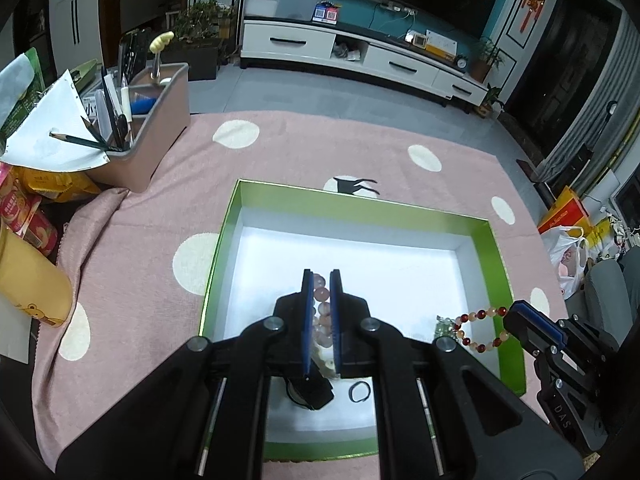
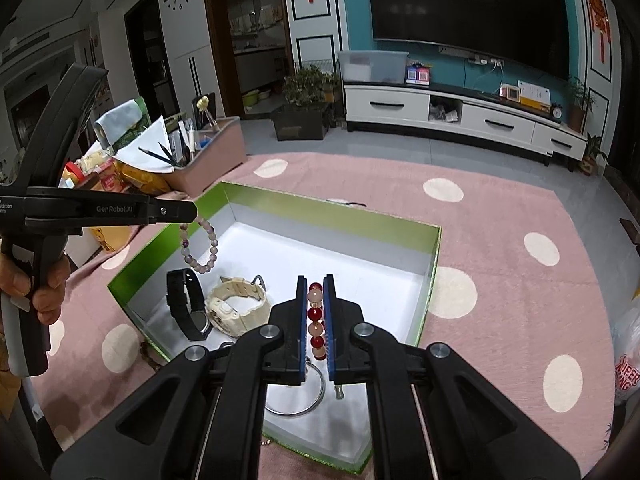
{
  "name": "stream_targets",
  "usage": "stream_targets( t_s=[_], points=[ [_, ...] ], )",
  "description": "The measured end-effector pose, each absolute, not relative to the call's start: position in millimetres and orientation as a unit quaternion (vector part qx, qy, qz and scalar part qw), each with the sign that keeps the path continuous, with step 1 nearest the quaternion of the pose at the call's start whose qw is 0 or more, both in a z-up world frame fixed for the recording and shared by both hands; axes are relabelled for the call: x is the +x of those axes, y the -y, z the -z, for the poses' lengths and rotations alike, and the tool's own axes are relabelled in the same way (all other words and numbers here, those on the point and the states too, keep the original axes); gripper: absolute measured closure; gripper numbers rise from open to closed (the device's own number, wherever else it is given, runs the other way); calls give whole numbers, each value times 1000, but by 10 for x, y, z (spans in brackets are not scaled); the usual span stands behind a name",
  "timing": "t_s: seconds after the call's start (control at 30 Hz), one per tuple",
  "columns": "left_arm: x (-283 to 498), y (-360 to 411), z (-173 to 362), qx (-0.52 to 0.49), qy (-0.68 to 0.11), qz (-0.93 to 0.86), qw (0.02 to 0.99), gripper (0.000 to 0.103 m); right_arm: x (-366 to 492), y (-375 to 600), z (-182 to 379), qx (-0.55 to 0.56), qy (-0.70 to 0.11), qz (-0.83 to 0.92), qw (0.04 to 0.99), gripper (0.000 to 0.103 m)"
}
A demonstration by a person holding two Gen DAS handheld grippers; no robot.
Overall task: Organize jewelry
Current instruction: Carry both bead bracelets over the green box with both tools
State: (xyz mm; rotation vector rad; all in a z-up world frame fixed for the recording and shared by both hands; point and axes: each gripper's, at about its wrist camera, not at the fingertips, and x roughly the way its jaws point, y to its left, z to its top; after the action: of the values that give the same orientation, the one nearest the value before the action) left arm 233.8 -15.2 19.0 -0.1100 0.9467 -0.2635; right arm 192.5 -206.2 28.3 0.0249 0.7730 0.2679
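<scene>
A green box with a white inside (image 1: 486,248) (image 2: 434,256) lies on the pink dotted cloth. My left gripper (image 1: 321,276) is shut on a pale pink bead bracelet (image 1: 323,312), which hangs over the box's left edge in the right wrist view (image 2: 204,246). My right gripper (image 2: 312,280) is shut on a red and cream bead bracelet (image 2: 315,320), held above the box's right side (image 1: 478,330). Inside the box lie a black watch (image 2: 188,308), a cream watch (image 2: 236,308), a silver bangle (image 2: 298,396) and a small black ring (image 1: 359,392).
A pink organizer (image 1: 148,120) with pencils, pens and a paper stands at the back left of the cloth. Snack packets (image 1: 28,208) and a yellow bag (image 1: 32,284) lie at the left edge. Plastic bags (image 1: 568,248) are off the right edge.
</scene>
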Motion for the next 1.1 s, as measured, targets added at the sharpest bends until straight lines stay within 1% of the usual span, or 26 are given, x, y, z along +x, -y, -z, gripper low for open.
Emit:
stream_targets(
  t_s=[0.53,1.1],
  points=[
    [2449,252,18,-30,-472,123,873,96,2104,2025,-7,22,-409,-130,903,96],
    [2474,317,81,-13,-476,123,870,96,2147,2035,85,24,-423,-121,898,96]
  ],
)
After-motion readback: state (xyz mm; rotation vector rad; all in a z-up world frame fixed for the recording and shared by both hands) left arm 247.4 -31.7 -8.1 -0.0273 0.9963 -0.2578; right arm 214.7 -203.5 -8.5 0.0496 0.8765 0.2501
